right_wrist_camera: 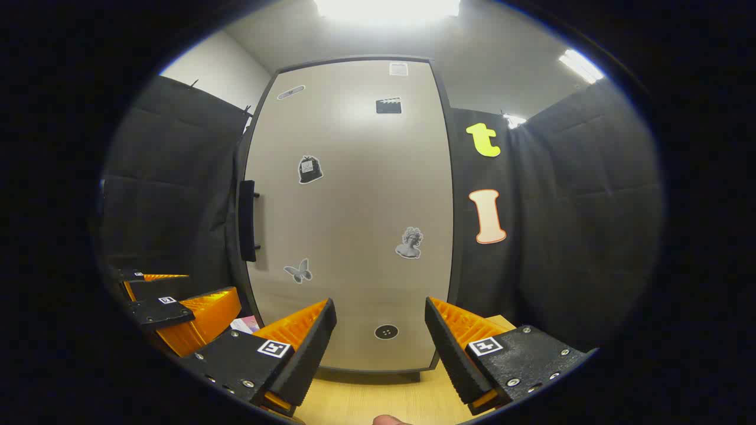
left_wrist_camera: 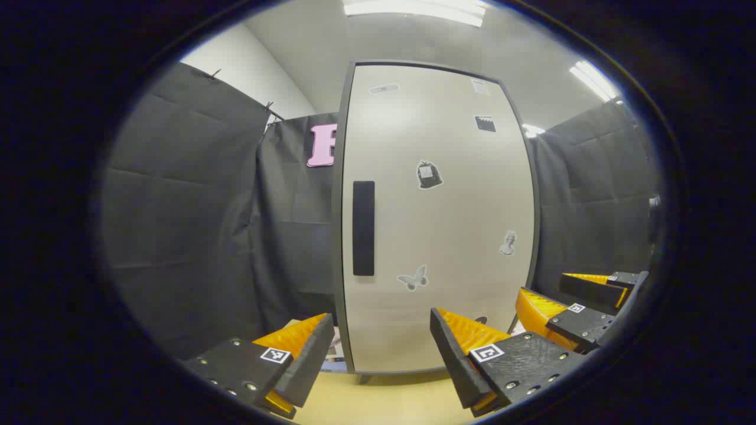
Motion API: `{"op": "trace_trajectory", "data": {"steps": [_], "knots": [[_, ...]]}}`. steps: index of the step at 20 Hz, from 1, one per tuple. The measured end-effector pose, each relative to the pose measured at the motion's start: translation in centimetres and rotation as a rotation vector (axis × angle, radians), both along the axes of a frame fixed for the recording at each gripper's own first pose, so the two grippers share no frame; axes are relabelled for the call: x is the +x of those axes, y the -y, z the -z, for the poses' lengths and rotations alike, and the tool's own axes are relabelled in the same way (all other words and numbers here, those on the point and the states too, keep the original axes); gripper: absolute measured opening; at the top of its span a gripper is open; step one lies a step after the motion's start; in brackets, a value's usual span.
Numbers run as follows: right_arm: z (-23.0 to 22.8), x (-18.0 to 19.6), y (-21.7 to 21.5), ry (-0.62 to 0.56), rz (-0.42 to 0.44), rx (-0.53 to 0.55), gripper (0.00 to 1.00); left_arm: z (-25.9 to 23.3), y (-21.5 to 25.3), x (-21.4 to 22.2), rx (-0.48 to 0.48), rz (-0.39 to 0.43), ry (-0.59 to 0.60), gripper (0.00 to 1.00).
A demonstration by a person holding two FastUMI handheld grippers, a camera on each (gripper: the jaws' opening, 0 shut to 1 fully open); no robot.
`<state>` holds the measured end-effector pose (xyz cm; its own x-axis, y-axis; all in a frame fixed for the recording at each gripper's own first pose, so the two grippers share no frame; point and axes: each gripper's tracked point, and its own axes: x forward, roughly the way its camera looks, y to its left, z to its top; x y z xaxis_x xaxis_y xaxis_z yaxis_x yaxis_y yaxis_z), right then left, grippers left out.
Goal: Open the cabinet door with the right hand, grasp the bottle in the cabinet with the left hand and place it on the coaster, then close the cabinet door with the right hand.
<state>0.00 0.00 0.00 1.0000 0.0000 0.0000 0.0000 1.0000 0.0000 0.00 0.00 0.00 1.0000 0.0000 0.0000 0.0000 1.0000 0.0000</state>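
A tall pale cabinet door (left_wrist_camera: 437, 224) stands closed in front of me, with a dark vertical handle (left_wrist_camera: 363, 228) near its left edge and several stickers on it. In the left gripper view my left gripper (left_wrist_camera: 381, 354) is open, a short way from the door's lower part. My right gripper (left_wrist_camera: 576, 304) shows at the lower right of that view. In the right gripper view the same door (right_wrist_camera: 348, 212) and its handle (right_wrist_camera: 247, 221) face me; my right gripper (right_wrist_camera: 378, 342) is open and empty, and the left gripper (right_wrist_camera: 177, 307) sits at the lower left.
The cabinet stands on a light wooden tabletop (left_wrist_camera: 384, 401). Black cloth walls (left_wrist_camera: 189, 224) close in on both sides. Some flat printed items (right_wrist_camera: 245, 323) lie on the table left of the cabinet base. A round dark sticker (right_wrist_camera: 386, 332) marks the door's lower part.
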Motion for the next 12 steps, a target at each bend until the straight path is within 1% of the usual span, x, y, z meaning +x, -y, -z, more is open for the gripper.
{"op": "trace_trajectory", "data": {"steps": [2,3,4,6,7,8,9,10,11,12], "knots": [[0.0,0.3,0.0,-0.003,0.004,0.003,0.93,-0.3,-0.1,0.4,-0.008,0.004,0.01,0.96],[-0.2,0.4,0.1,-0.001,0.009,-0.001,0.92,-0.4,0.0,0.6,-0.011,0.012,0.015,0.97],[-0.2,0.5,0.1,0.001,0.012,-0.004,0.93,-0.4,-0.1,0.8,-0.007,0.013,0.016,0.94],[-0.3,0.7,0.1,0.003,0.015,-0.001,0.93,-0.5,0.0,1.0,0.002,0.02,0.015,0.94],[-0.4,0.8,0.1,0.003,0.016,-0.002,0.93,-0.5,0.1,1.1,0.001,0.024,0.018,0.96],[-0.4,0.8,0.1,0.004,0.019,-0.007,0.93,-0.5,0.2,1.3,0.001,0.028,0.016,0.96],[-0.4,0.8,0.1,0.007,0.02,-0.012,0.93,-0.4,0.2,1.3,0.002,0.028,0.016,0.93],[-0.4,0.8,0.1,0.008,0.021,-0.012,0.93,-0.5,0.1,1.4,0.003,0.027,0.017,0.96],[-0.4,0.7,0.1,0.006,0.02,-0.009,0.93,-0.5,0.1,1.4,0.004,0.027,0.017,0.94],[-0.3,0.7,0.0,0.004,0.02,-0.005,0.93,-0.6,0.1,1.4,0.005,0.025,0.019,0.94]]}}
